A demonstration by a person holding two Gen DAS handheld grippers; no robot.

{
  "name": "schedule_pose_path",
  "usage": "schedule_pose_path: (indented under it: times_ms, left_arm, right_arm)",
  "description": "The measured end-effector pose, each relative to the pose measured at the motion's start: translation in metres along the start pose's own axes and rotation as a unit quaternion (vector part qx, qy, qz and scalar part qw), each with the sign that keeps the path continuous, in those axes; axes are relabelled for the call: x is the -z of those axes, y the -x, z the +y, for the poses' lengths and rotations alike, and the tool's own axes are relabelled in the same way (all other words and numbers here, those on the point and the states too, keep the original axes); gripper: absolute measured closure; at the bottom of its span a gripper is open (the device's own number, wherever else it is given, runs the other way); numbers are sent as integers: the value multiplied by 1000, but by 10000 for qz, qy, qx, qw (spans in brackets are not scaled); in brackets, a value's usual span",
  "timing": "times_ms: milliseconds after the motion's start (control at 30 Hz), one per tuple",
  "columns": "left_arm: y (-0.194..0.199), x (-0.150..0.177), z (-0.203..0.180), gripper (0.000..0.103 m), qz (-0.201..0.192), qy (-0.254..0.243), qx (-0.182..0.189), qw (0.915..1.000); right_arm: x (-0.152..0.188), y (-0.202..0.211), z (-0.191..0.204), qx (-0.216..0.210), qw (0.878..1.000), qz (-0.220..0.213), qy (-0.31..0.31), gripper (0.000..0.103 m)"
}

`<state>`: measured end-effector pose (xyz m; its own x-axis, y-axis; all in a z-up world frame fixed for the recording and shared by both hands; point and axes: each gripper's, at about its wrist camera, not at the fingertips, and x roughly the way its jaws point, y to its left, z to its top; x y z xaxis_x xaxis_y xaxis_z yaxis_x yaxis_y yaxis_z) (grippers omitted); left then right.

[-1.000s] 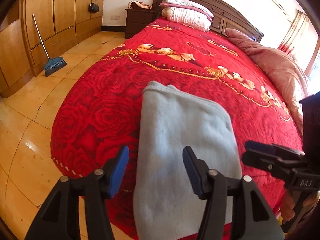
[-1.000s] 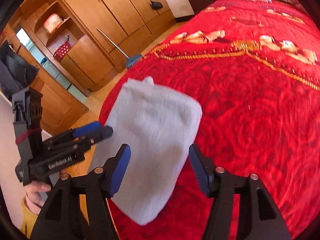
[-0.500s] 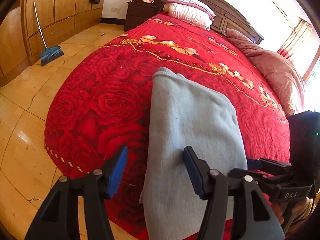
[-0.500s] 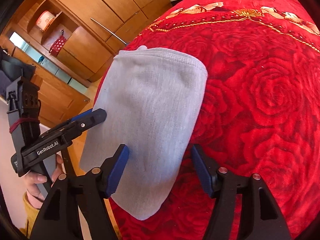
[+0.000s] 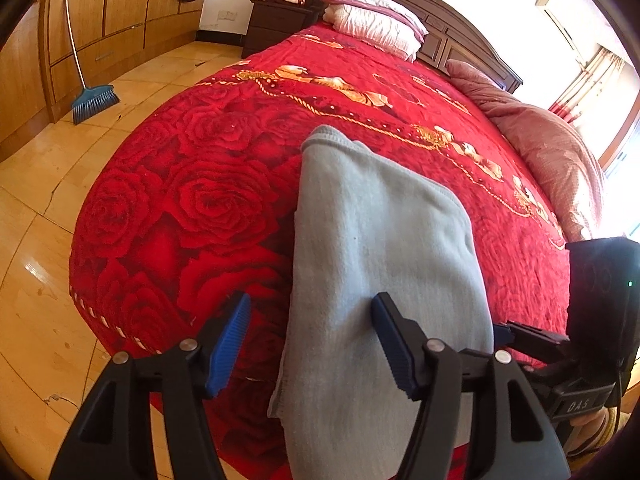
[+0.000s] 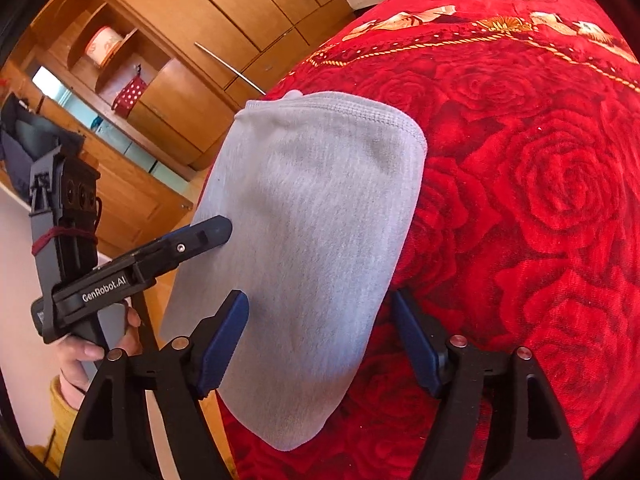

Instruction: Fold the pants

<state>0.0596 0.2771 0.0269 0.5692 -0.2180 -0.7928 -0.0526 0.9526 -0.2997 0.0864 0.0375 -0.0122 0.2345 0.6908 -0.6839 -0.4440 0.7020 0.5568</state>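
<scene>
grey pants [image 5: 380, 264] folded narrow, lying at bedspread [image 5: 192, 208] corner, end overhanging | left gripper [image 5: 310, 344] spread, straddling left edge | right gripper [image 6: 320, 344] spread, straddling right edge | step: pre-grasp | next: pinch near end, fold toward waistband

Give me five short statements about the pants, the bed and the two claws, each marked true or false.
1. The grey pants lie folded on the red bedspread. True.
2. The left claw is clamped shut on the pants. False: it is open.
3. The right claw is open. True.
4. A broom leans against the wardrobe. True.
5. The pants hang from the headboard. False: they lie near the bed's foot.
</scene>
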Motion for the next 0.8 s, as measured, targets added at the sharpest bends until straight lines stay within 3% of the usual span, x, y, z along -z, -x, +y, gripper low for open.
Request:
schedule_pose_path:
  times_ms: [333, 600, 800]
  left_arm:
    - [0, 6, -2, 37, 27, -14, 55, 10000]
    - [4, 20, -2, 37, 186, 120, 181, 9996]
    - [-5, 19, 3, 37, 356, 423, 453, 9974]
  right_arm:
    - [-1, 6, -16, -360, 9979, -107, -526, 29]
    - [7, 9, -11, -203, 9993, -61, -316, 35]
    - [6, 3, -4, 52, 9998, -141, -126, 51]
